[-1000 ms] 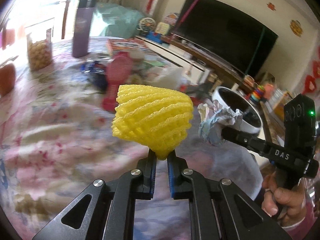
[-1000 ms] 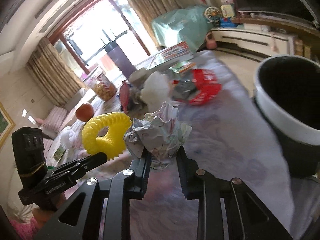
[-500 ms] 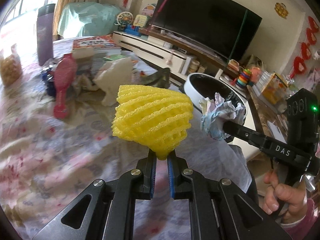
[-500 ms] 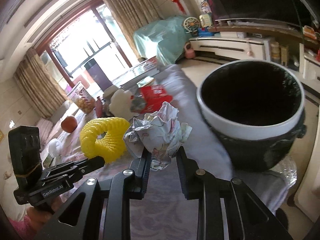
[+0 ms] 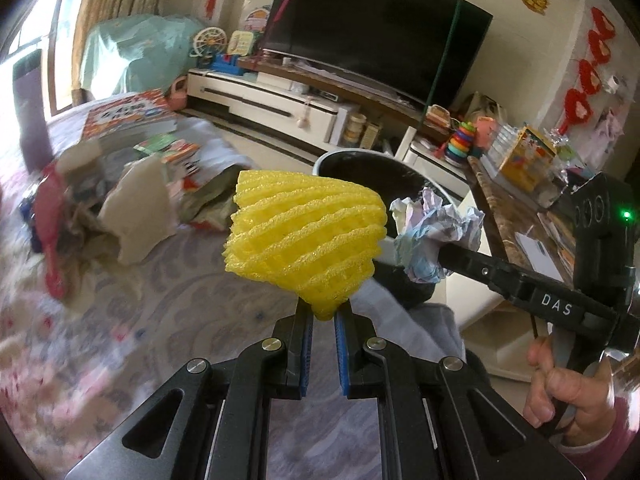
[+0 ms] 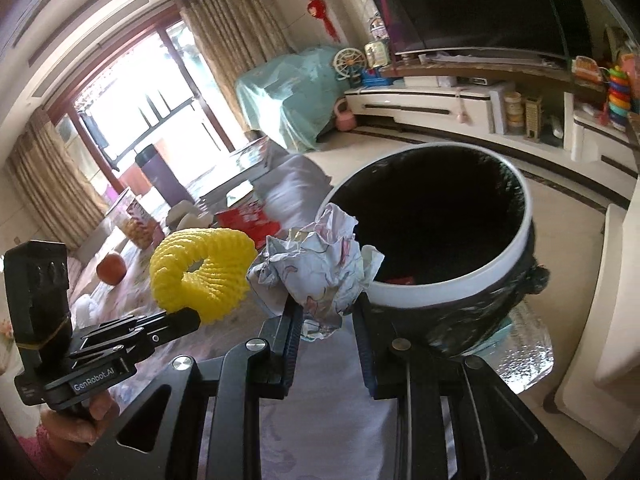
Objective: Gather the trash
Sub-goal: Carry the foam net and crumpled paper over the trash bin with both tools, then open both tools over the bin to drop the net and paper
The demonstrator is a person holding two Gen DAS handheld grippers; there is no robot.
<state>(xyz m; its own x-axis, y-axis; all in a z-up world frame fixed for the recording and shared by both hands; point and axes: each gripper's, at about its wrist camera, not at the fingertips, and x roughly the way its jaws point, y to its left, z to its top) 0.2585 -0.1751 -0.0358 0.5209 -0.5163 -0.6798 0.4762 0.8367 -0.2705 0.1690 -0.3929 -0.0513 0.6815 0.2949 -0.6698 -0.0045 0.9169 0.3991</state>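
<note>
**A:** Trash, both hands loaded: left gripper (image 5: 324,322) is pinched on just the bottom tip of the yellow foam fruit net (image 5: 304,240), and right gripper (image 6: 326,320) is clamped on the crumpled paper ball (image 6: 316,268), both up over the table edge.

**B:** That tiny pinch could let the net slip out, I'd guess. Paper could clip the rim too.

**A:** Yep. Beyond them, the bin (image 6: 452,288) with its black liner looks mostly empty, something red at the bottom.
</note>
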